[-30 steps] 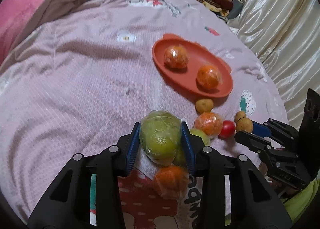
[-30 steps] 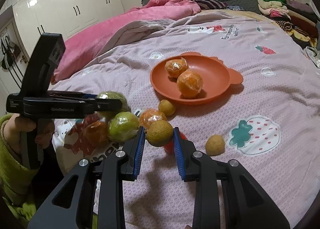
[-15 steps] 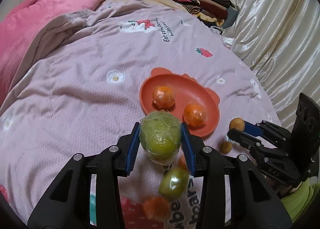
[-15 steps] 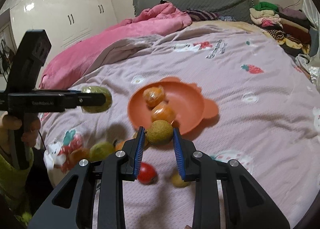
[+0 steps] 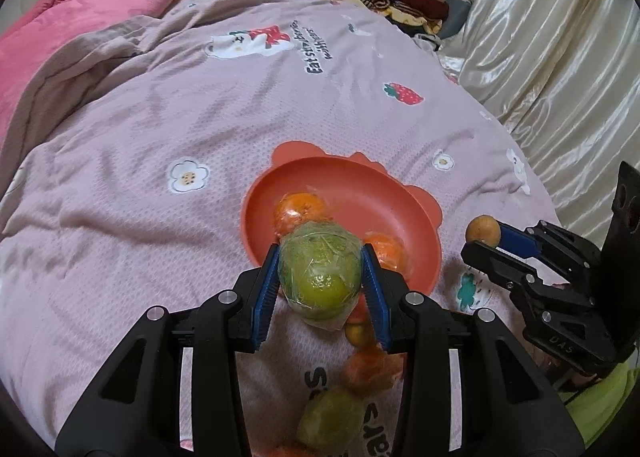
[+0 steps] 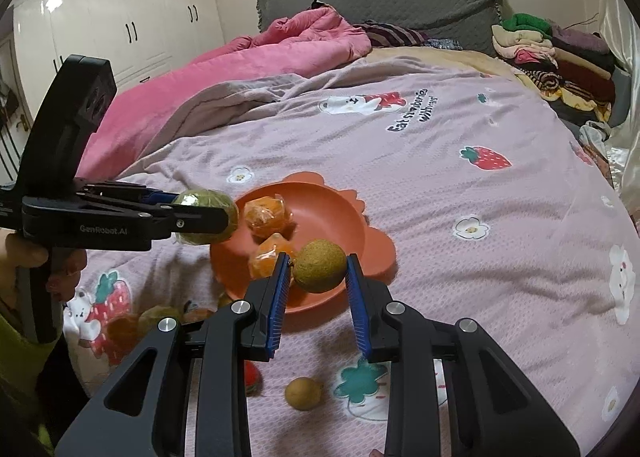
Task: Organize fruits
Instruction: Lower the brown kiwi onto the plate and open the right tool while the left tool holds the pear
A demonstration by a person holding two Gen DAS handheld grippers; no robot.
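Item: orange plate [image 5: 404, 205] on bed, two wrapped oranges [image 6: 266, 217] inside; left gripper [image 5: 320, 277] clamped on wrapped green fruit [image 5: 320, 277] above plate's near rim, right gripper [image 6: 320, 267] clamped on brown fruit [image 6: 320, 266] over its near edge, both equally close.
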